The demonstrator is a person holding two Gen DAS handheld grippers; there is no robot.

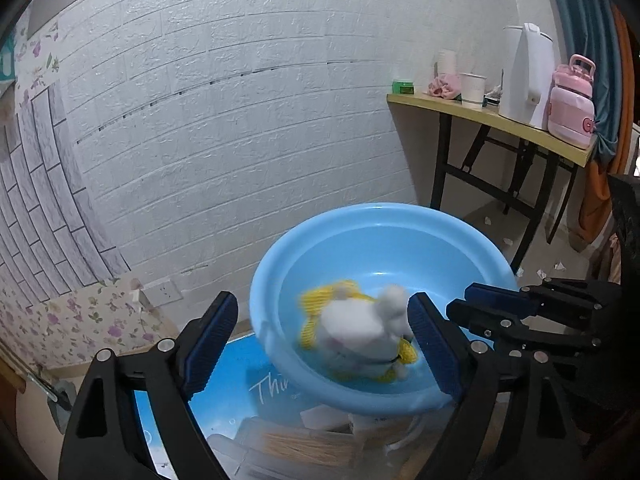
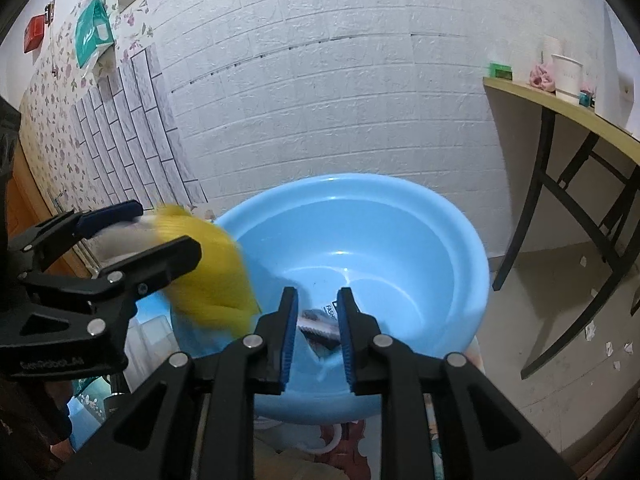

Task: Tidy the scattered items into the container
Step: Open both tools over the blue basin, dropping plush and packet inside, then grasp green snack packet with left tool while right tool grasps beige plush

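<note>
We note the blue basin (image 1: 360, 232) sits on a stack of clutter rather than flat ground, so a knock from either tool could tip it. The left gripper (image 1: 320, 344) stands wide open, pads clear of the blurred white-and-yellow plush toy (image 1: 356, 332) dropping over the near rim (it may bounce out). The right gripper (image 2: 318, 340) stands narrowly apart around a small grey striped item (image 2: 320, 326); whether gripped, we cannot tell

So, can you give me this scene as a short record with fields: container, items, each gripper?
container: blue basin, upright, in front of both grippers
toy: white and yellow soft toy, blurred, over the basin
left gripper: open wide around the toy, one pad clear of it
right gripper: fingers close together, small grey thing between them; grip unclear
</note>
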